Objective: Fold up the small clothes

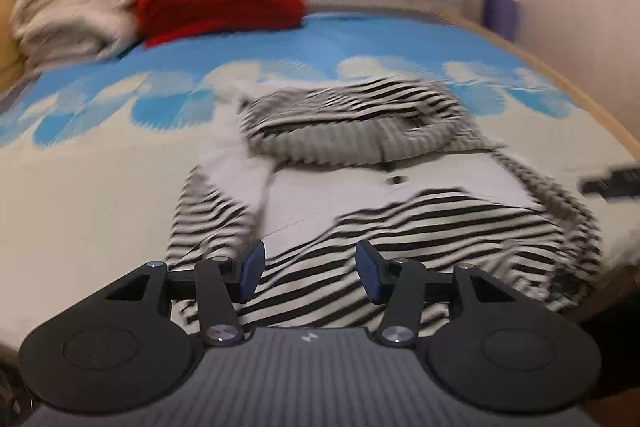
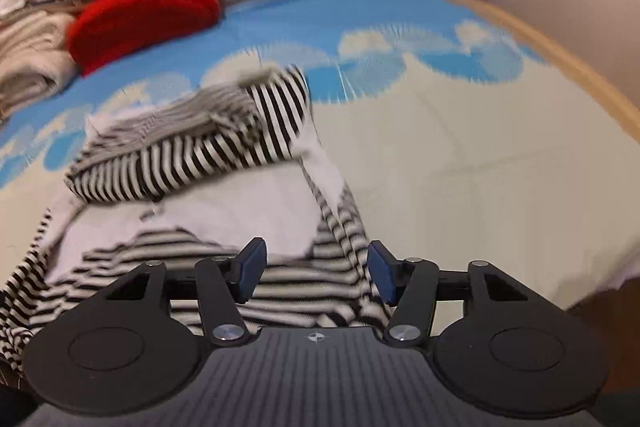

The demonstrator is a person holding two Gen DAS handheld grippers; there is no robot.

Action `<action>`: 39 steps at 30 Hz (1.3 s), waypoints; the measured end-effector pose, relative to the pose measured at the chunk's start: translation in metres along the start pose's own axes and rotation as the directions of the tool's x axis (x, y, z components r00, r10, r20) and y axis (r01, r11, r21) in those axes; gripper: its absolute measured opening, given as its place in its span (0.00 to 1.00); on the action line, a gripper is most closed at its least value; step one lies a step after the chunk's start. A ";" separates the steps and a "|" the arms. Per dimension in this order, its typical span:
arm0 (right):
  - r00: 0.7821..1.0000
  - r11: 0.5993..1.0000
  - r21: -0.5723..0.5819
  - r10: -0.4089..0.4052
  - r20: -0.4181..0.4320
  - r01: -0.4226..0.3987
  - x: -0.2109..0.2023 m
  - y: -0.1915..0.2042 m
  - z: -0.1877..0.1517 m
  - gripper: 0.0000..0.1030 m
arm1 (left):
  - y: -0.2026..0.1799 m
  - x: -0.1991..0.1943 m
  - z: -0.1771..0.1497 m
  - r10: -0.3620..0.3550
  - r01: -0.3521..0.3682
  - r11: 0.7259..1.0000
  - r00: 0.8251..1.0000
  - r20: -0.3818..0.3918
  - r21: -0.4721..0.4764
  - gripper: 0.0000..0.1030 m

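Now | striped garment (image 1: pixel 420 227) — black-and-white, rumpled | white panel, partly folded

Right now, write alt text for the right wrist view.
The right gripper, jaws open and empty, hangs over the near edge of a black-and-white striped garment lying partly folded on a blue-and-cream bed cover. A red knit tops piled laundry behind.
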State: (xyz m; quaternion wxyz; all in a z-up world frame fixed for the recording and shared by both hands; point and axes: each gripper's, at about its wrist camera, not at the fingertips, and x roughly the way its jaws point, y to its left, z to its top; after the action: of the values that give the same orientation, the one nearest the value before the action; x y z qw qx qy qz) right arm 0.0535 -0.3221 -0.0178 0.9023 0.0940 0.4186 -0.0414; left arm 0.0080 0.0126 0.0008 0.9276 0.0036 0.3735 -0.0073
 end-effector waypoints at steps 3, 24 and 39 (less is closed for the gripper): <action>0.997 0.999 0.043 -0.008 -0.075 0.012 0.017 -0.008 -0.002 0.59 | 0.033 0.018 0.004 0.080 -0.087 0.989 0.995 -0.065 -0.121 0.61; 0.960 0.993 0.003 -0.111 -0.259 0.116 0.068 -0.011 -0.027 0.47 | 0.077 0.081 -0.026 0.112 -0.199 0.946 0.941 -0.321 -0.254 0.40; 0.987 0.994 0.084 -0.053 -0.154 0.066 0.035 -0.026 -0.010 0.11 | 0.076 0.050 -0.024 -0.012 -0.062 0.965 0.961 -0.278 -0.256 0.17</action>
State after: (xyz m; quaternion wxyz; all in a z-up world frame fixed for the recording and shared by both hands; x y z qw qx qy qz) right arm 0.0645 -0.3453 -0.0547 0.8612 0.1243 0.4864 -0.0797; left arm 0.0286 0.0885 -0.0505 0.8585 -0.1135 0.4972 0.0547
